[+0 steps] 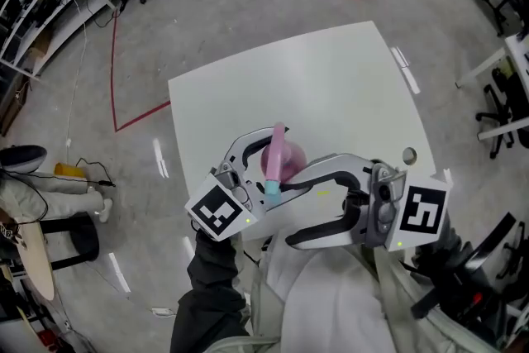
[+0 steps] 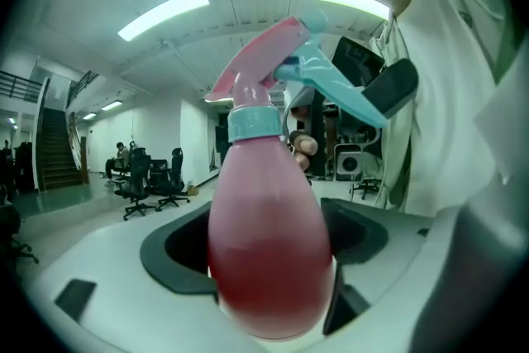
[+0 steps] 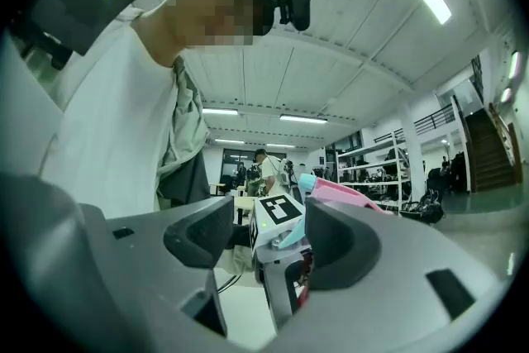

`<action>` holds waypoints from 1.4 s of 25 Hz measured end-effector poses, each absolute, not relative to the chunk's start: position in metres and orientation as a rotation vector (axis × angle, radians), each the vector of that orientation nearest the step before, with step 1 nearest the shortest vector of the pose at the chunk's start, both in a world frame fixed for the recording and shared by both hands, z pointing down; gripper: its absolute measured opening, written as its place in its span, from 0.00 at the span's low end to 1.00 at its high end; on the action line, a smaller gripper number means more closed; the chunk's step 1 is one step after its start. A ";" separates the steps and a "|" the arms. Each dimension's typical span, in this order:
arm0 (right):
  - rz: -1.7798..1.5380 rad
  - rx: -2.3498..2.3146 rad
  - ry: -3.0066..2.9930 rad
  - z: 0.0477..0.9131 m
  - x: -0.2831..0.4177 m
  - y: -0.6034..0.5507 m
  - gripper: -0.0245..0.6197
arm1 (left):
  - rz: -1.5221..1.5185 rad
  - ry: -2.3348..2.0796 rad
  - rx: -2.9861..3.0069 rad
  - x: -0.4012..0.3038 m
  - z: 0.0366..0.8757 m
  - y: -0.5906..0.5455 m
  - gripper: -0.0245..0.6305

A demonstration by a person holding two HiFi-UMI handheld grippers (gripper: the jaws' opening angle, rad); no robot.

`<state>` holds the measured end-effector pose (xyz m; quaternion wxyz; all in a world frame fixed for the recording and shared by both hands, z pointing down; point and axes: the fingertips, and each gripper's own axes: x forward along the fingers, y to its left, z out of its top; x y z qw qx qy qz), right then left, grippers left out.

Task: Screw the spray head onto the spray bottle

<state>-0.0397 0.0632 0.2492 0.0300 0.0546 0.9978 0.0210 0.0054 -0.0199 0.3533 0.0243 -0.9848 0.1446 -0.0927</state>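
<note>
Pink plastic fills the left gripper view, yet the spray bottle (image 2: 266,211) is only partly shown there: its base runs out of sight at 6 o'clock behind the gripper's body, and the thread under the teal collar (image 2: 250,125) is covered, so how far it is screwed down cannot be told. In the head view the spray head (image 1: 275,151) and the gripper arms hide most of the bottle's round body. In the right gripper view only the head's pink top and a teal tip peep past the jaw at 3 o'clock, while the bottle's body is lost behind the left gripper's marker cube (image 3: 277,215). The left gripper (image 2: 269,248) pinches the bottle, its dark pads pressed on the flanks at 9 and 3 o'clock, holding it upright above the white table (image 1: 347,87). The spray head sits on the collar at 12 o'clock from that grip. The right gripper (image 1: 291,211) reaches in from 3 o'clock with its fingers spread wide and nothing pressed between them. The spray head lies just beyond its fingertips, toward 10 o'clock in the head view, with the teal end just beside the upper finger. Whether they touch cannot be made out.
</note>
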 end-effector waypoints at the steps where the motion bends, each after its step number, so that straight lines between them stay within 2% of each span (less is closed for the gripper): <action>1: 0.066 0.180 3.084 0.252 -0.041 0.067 0.45 | -0.292 0.435 -3.043 0.009 0.354 -0.018 0.66; 5: -0.070 0.163 2.947 0.228 -0.006 0.063 0.45 | -0.274 0.265 -3.048 0.014 0.356 0.001 0.66; 8: -0.002 0.004 2.899 0.217 0.018 0.028 0.45 | -0.211 0.002 -3.033 0.011 0.347 0.027 0.66; 11: 0.111 0.043 3.035 0.239 0.009 0.015 0.45 | -0.130 -0.234 -3.049 0.016 0.337 0.050 0.66; 14: 0.034 0.206 3.044 0.246 -0.009 0.028 0.45 | -0.113 -0.363 -3.077 0.028 0.338 0.064 0.66; 16: 0.056 0.182 3.031 0.245 -0.017 0.028 0.44 | -0.128 -0.322 -3.102 0.033 0.344 0.059 0.66; 18: 0.106 0.068 3.037 0.244 -0.020 0.021 0.26 | -0.127 -0.158 -3.140 0.030 0.348 0.041 0.66; 20: 0.106 -0.086 3.055 0.245 -0.019 0.009 0.14 | -0.161 0.090 -3.155 0.022 0.353 0.016 0.66; 24: 0.097 -0.369 3.115 0.259 -0.027 -0.006 0.13 | -0.404 0.504 -3.036 0.016 0.378 -0.018 0.66; 29: 0.056 -0.948 3.058 0.269 -0.031 -0.030 0.12 | -0.528 0.994 -2.947 0.009 0.392 -0.053 0.66; 31: 0.111 -0.961 3.061 0.271 -0.034 -0.019 0.12 | -0.478 0.966 -2.981 0.016 0.388 -0.048 0.66; 35: 0.376 -0.594 3.071 0.262 -0.027 0.011 0.16 | -0.285 0.589 -3.088 0.024 0.371 -0.024 0.66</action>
